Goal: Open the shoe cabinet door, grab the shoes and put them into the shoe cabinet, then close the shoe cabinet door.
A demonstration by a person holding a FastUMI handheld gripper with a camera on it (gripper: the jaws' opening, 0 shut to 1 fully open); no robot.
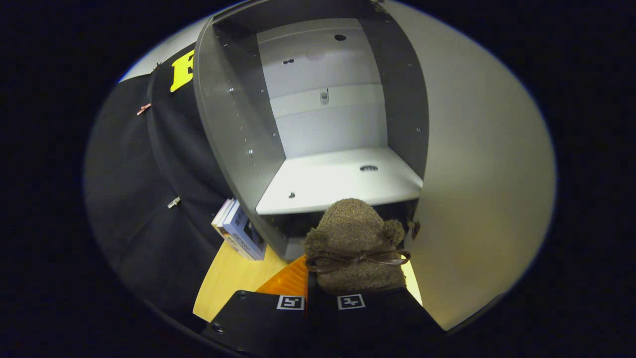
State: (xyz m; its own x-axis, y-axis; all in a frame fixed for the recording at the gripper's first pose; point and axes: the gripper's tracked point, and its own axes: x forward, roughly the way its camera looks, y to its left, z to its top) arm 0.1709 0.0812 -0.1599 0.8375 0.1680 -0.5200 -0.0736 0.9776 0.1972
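My gripper (322,293) is shut on a brown fuzzy shoe (354,238) with two pom-poms and a thin brown ribbon bow; its toe points away from me, toward the cabinet. The shoe hangs just below the front lip of the white shelf (343,186) inside the open grey shoe cabinet (233,129). The cabinet door (477,189) stands swung wide to the right of the shoe, pale and close. The back panel has a few holes and a small latch fitting.
A stack of books (237,229) leans against the cabinet's left side on a yellow wooden floor (228,278). An orange ribbed mat (288,281) lies just ahead of the fingers. Black cloth with metal clips (173,202) hangs to the left.
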